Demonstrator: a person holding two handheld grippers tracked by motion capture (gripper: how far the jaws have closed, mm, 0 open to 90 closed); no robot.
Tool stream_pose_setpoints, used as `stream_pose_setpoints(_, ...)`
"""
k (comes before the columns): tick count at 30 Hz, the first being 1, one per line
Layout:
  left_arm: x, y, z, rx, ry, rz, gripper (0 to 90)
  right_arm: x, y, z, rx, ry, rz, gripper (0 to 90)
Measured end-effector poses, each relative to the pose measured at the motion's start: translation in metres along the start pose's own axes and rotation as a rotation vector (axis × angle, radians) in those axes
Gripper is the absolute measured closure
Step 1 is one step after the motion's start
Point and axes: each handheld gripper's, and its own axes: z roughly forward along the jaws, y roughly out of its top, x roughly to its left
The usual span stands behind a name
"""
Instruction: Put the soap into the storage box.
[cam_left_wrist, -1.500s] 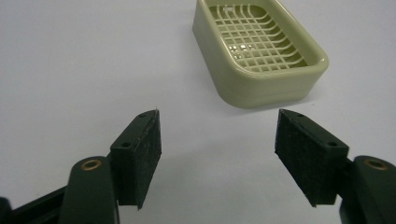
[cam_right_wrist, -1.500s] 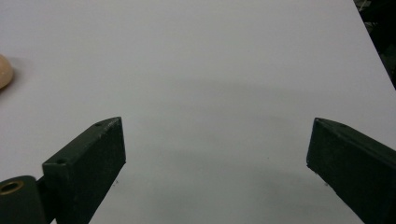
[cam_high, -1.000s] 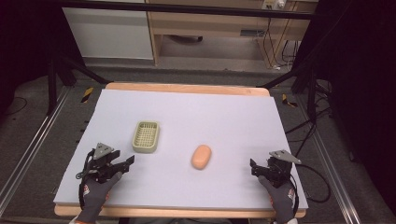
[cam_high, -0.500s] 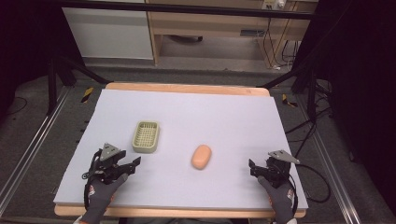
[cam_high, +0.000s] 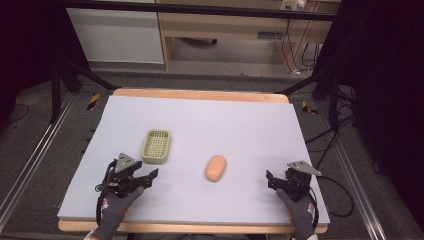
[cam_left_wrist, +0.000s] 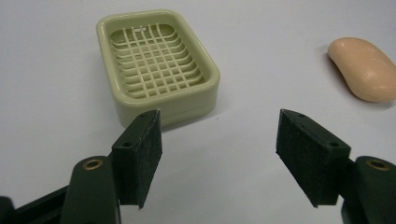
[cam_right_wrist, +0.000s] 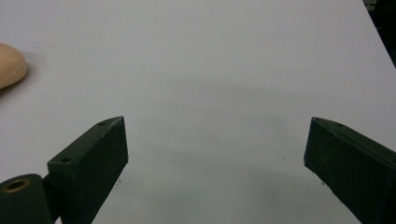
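A wide table (cam_high: 200, 115) covered in pale lilac-grey sheeting is seen from above, and two things lie on it toward the near half: a pale green soap dish (cam_high: 156, 146) at centre-left and a peach-coloured bar of soap (cam_high: 215, 167) to its right and slightly nearer, well apart from it. The left gripper (cam_high: 145, 178) is held just near of the dish, angled toward the right, with its jaws spread wide and nothing between them. The right gripper (cam_high: 270, 180) is held at the near right, well apart from the soap, its jaws likewise spread wide over bare sheeting.

The step in hand is judged to be an approach to the dish or the soap. For a sound grasp, the left gripper is best brought in low and level, the jaws kept apart until they straddle the chosen thing across its short width, and only then closed. The soap is likely to be slippery, so a centred, gentle squeeze is advised.

In the left gripper view the soap dish (cam_left_wrist: 159, 65) is shown as a rounded rectangle with a raised rim and an open lattice floor, empty and sitting flat. The bar of soap (cam_left_wrist: 363, 67) is smooth, oval and faintly streaked, lying flat on the sheeting
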Motion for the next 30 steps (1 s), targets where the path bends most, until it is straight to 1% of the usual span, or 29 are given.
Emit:
stream_pose_setpoints(7,-0.008,0.006,0.003,-0.005,-0.013,0.012,30.7,0.001,0.0,0.0,0.003,-0.001,0.0,6.4)
stream_pose_setpoints(8,-0.009,0.007,0.003,0.0,-0.014,0.022,30.7,0.001,0.0,0.0,0.002,0.0,0.002,6.3)
stream_pose_setpoints(9,-0.01,0.008,0.003,-0.006,-0.017,0.019,30.6,0.001,0.0,0.0,0.002,-0.002,-0.001,6.2)
stream_pose_setpoints(10,-0.011,0.009,0.003,-0.001,-0.019,0.028,30.6,0.001,0.0,0.0,0.002,-0.002,-0.001,6.2)
stream_pose_setpoints(13,-0.015,0.013,0.003,-0.006,-0.025,0.039,30.5,0.0,0.0,0.001,0.002,-0.003,-0.001,6.2)
stream_pose_setpoints(15,-0.019,0.02,0.002,-0.019,-0.037,0.041,30.5,0.0,0.0,0.0,0.001,-0.007,0.002,6.2)
stream_pose_setpoints(17,-0.02,0.021,0.002,-0.023,-0.038,0.04,30.4,0.0,0.001,0.0,0.002,-0.007,0.003,6.1)
stream_pose_setpoints(24,-0.027,0.038,0.002,-0.047,-0.054,0.05,30.1,0.0,0.001,0.0,0.002,-0.007,0.004,6.1)
stream_pose_setpoints(27,-0.033,0.046,0.003,-0.058,-0.063,0.05,29.9,0.0,0.001,0.0,0.001,-0.006,0.006,6.1)
stream_pose_setpoints(30,-0.039,0.053,0.006,-0.059,-0.075,0.059,29.4,0.001,0.001,0.0,0.002,-0.006,0.009,6.1)
